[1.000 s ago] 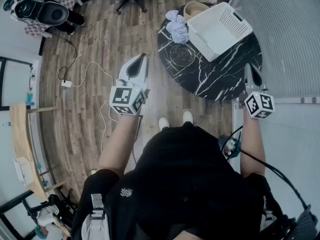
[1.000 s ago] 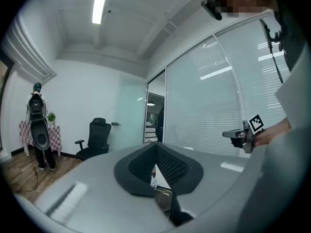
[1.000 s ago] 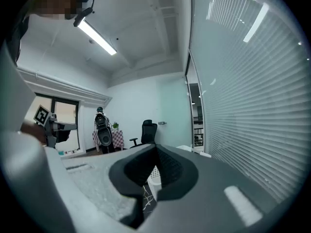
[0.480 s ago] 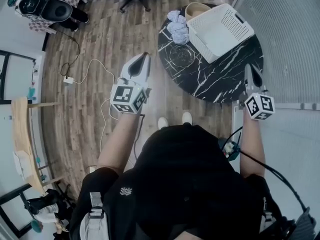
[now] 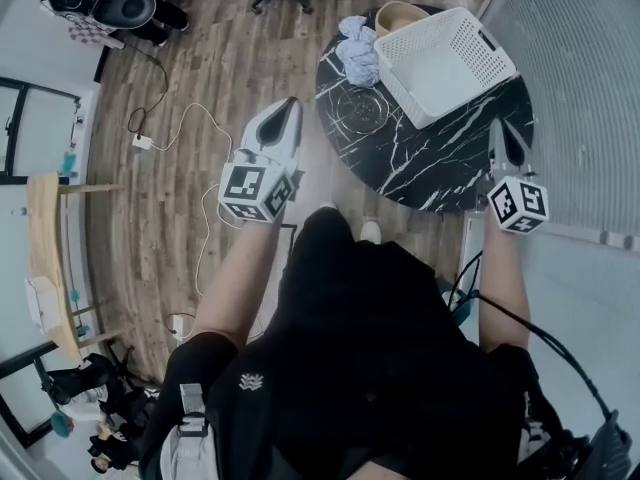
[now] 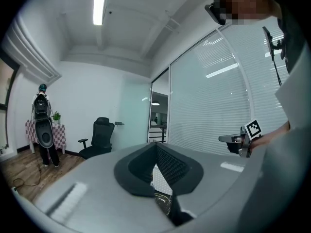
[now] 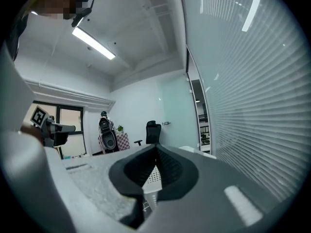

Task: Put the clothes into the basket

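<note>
Hand-held grippers, left (image 5: 291,105) and right (image 5: 503,134), closer to table (image 5: 430,171) than before.

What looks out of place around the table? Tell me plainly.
Nothing is spilled or broken. The clothes lie in a crumpled heap at the far edge of the black table, beside the white basket, which looks empty. A white cable trails loose across the wood floor.

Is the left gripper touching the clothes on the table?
Apart. The head view shows the left gripper short of the marble table, the clothes lying at its far edge.
</note>
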A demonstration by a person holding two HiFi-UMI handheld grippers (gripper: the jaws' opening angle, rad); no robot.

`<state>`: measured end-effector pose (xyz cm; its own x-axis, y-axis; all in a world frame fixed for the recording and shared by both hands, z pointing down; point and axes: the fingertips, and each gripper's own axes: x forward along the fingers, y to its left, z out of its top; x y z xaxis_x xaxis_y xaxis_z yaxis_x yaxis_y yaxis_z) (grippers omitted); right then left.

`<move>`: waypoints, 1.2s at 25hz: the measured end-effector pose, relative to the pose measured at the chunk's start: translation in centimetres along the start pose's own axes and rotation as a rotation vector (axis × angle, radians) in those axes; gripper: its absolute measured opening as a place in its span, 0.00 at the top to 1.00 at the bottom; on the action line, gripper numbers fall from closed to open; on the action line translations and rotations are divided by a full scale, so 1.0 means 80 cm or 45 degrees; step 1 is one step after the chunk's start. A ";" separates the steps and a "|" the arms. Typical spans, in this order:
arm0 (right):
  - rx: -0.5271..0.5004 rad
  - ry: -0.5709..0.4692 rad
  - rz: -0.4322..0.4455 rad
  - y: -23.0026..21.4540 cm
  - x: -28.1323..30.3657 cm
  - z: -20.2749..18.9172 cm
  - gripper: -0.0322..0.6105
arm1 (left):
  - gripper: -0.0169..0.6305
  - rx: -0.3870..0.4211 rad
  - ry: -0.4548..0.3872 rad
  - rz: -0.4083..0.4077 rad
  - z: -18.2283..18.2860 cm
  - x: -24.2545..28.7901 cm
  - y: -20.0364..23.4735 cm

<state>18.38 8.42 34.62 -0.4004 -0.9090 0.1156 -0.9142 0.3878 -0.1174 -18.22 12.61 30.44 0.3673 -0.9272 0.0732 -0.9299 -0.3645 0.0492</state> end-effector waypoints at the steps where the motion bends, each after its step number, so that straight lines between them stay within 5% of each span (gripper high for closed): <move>1: 0.013 0.005 0.000 -0.002 0.004 0.000 0.95 | 0.96 0.004 0.005 -0.004 -0.001 0.003 -0.001; 13: -0.001 0.032 -0.061 -0.009 0.083 -0.002 0.95 | 0.96 -0.014 0.044 -0.099 -0.019 0.103 0.059; 30: 0.000 0.100 -0.346 -0.012 0.192 0.006 0.95 | 0.96 -0.046 0.181 -0.467 -0.092 0.307 0.145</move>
<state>13.16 -6.03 36.02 -0.1441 -0.9651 0.2186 -0.9887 0.1314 -0.0717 -19.84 -13.74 40.15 0.6762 -0.7141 0.1811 -0.7362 -0.6636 0.1324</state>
